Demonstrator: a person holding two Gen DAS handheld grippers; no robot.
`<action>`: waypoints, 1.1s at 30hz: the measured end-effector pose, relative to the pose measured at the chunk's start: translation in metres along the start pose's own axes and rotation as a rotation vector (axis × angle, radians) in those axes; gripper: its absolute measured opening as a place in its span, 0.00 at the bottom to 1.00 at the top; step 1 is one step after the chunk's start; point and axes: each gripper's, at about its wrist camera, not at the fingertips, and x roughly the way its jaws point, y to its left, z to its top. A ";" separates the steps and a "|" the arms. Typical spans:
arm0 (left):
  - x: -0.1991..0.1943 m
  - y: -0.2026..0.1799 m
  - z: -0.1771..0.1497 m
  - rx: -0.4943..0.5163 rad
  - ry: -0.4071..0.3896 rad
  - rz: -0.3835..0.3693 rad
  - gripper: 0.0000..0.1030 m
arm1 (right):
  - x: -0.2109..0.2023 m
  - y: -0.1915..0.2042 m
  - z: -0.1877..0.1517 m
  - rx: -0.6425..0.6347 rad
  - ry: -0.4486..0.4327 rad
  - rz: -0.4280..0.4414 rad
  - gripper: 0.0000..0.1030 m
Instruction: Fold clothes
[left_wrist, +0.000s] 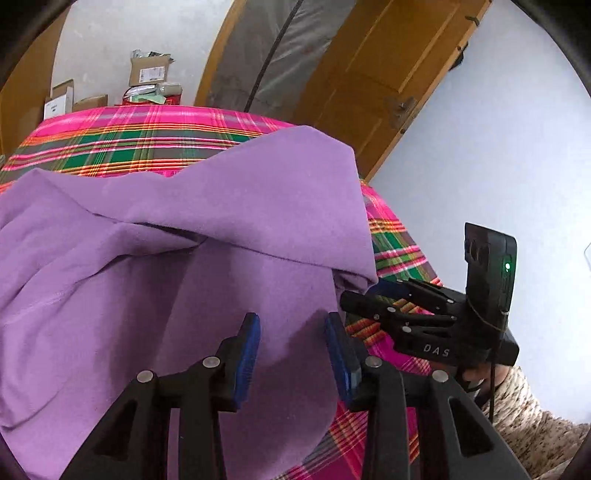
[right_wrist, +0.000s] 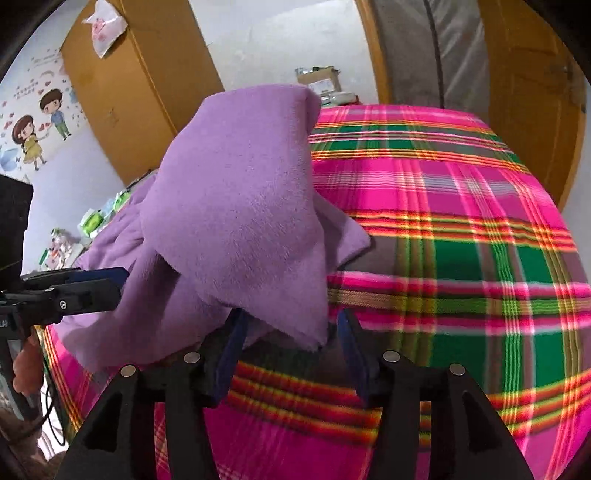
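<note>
My left gripper (left_wrist: 291, 354) hangs over the purple cloth (left_wrist: 177, 236) with its blue-padded fingers (left_wrist: 246, 354) spread wide, nothing between them. The cloth lies bunched on the pink-and-green plaid bed (left_wrist: 122, 136), near the bed's right edge as the left wrist view shows it, with one fold lifted up in a peak. My right gripper (right_wrist: 288, 350) also has its fingers (right_wrist: 349, 350) wide apart; a loose flap of the purple cloth (right_wrist: 240, 206) droops between them without being pinched. Cardboard boxes (left_wrist: 149, 68) sit beyond the far edge of the bed.
</note>
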 end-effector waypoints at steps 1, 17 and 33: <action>0.000 0.004 0.000 -0.010 -0.001 -0.001 0.36 | 0.000 0.001 0.002 -0.009 -0.006 0.005 0.52; -0.006 0.052 -0.012 -0.155 -0.025 -0.047 0.36 | -0.033 0.061 0.036 -0.124 -0.230 0.076 0.11; -0.043 0.099 -0.038 -0.333 -0.116 -0.041 0.36 | 0.032 0.161 0.093 -0.296 -0.168 0.267 0.11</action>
